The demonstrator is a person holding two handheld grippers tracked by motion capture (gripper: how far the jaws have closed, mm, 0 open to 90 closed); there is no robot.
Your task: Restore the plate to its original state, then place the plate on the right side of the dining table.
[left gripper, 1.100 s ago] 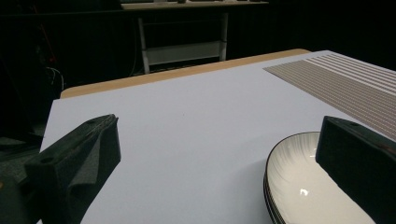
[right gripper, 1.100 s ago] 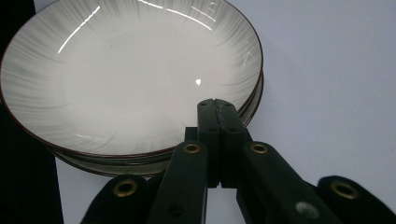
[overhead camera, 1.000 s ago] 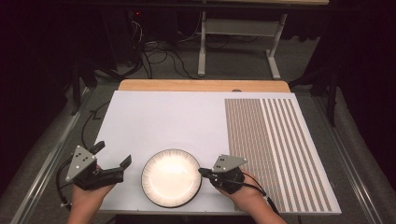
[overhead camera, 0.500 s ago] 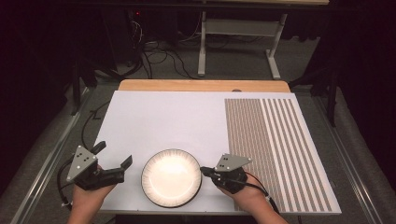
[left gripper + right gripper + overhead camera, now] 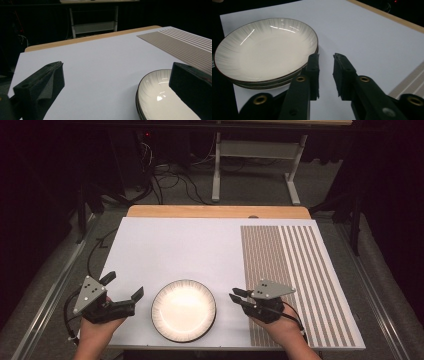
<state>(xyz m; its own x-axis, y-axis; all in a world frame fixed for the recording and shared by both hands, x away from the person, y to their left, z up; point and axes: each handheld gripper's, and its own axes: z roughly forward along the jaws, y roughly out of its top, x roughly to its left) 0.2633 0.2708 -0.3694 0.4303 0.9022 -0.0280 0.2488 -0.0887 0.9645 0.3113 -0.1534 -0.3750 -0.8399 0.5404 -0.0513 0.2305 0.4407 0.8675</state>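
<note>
The left gripper [image 5: 122, 289] rests with jaws spread wide and empty, just left of a stack of plates [image 5: 183, 309] at the table's [image 5: 200, 245] near edge; the right gripper [image 5: 236, 297], jaws just parting slightly, empty, hovers beside the stack's right rim.

We see the right gripper [image 5: 325, 58] over the white table [image 5: 367, 32], jaws just opened to a narrow gap, nothing between them. Stack of plates [image 5: 265, 48] sits just beside the left jaw, near the table's edge. Striped mat [image 5: 412, 80] at far right.
</note>
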